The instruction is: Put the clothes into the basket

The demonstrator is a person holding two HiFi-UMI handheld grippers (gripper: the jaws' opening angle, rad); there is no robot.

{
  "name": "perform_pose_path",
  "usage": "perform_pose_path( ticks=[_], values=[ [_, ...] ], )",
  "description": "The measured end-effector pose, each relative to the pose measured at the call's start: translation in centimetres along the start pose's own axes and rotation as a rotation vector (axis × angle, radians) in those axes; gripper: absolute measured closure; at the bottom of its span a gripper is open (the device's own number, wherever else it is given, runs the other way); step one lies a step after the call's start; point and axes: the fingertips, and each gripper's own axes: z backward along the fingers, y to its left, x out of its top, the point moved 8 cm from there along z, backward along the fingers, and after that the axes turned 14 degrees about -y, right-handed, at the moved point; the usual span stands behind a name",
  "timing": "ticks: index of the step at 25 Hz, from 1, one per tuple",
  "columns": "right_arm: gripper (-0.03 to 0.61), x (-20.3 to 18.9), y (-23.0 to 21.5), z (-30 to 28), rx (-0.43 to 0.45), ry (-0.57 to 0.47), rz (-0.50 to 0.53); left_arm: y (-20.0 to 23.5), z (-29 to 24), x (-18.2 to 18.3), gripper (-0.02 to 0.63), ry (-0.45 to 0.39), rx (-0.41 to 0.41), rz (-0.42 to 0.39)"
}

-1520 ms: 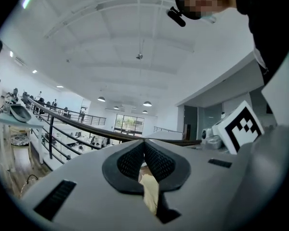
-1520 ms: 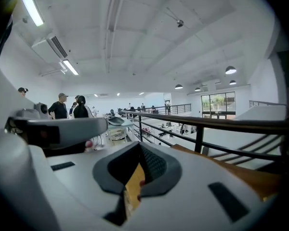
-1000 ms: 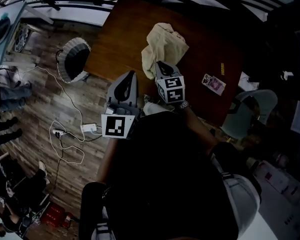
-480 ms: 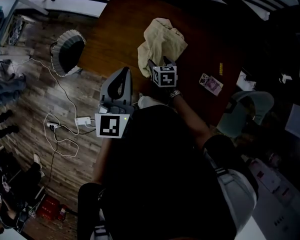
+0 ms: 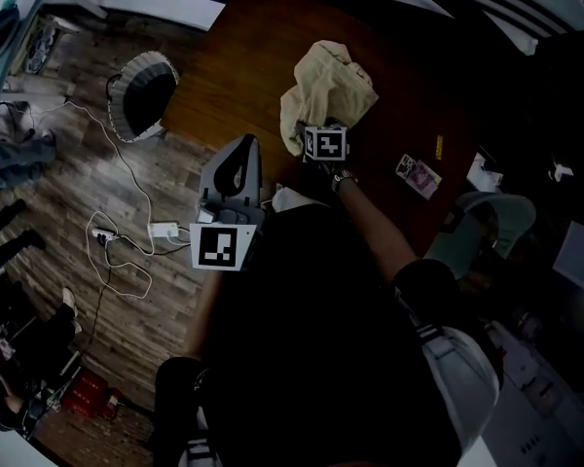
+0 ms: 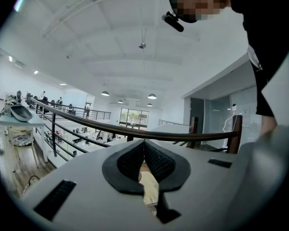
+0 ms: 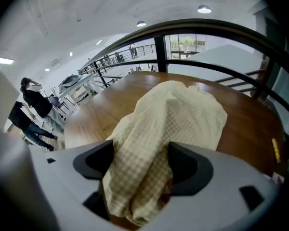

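A crumpled pale yellow checked cloth [image 5: 336, 81] lies on the brown table [image 5: 243, 56]. My right gripper [image 5: 310, 132] points steeply down at the cloth's near edge. In the right gripper view its jaws have just been opening and stand wide apart [image 7: 140, 150], with a fold of the cloth [image 7: 178, 109] lying between them, not squeezed. My left gripper [image 5: 245, 144] hangs by the table's near left edge, away from the cloth. Its jaws [image 6: 144, 146] are shut with nothing in them. The round basket [image 5: 144, 93] stands on the wooden floor to the table's left.
A white power strip with looping cables [image 5: 161, 232] lies on the floor under my left side. A printed card [image 5: 417, 176] and a small yellow item [image 5: 438, 145] sit at the table's right. A chair [image 5: 482, 222] stands beyond. Railings ring the table; people [image 7: 33, 105] stand far left.
My right gripper has dropped down onto the cloth's near edge and its jaws have opened around a fold. The left gripper has barely shifted.
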Motion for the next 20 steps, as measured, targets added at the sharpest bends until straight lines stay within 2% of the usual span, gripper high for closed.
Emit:
perform_pose_path(
  ticks=[4,6,10,12,14,20],
  values=[
    [0.227,-0.5,0.0,-1.4,0.013,0.073,-0.009,0.2,-0.4,-0.3,0.601,0.004,0.003,0.012],
    [0.254,-0.8,0.0,-1.8,0.02,0.107,0.008,-0.1,-0.8,-0.4,0.601,0.006,-0.006,0.015],
    [0.363,-1.1,0.1,-1.6,0.029,0.132,0.107,-0.7,-1.2,-0.8,0.601,0.02,-0.027,0.011],
    [0.446,-1.1,0.5,-1.1,0.048,0.108,0.179,-0.9,-1.3,-1.0,0.601,0.028,-0.034,0.011],
    [0.482,-1.3,0.9,-0.6,0.065,0.078,0.226,-0.9,-1.4,-1.3,0.601,0.032,-0.037,0.016],
    [0.498,-3.5,0.5,0.4,0.096,0.061,0.255,0.1,-0.8,-1.6,0.601,0.04,-0.005,0.04]
  ],
)
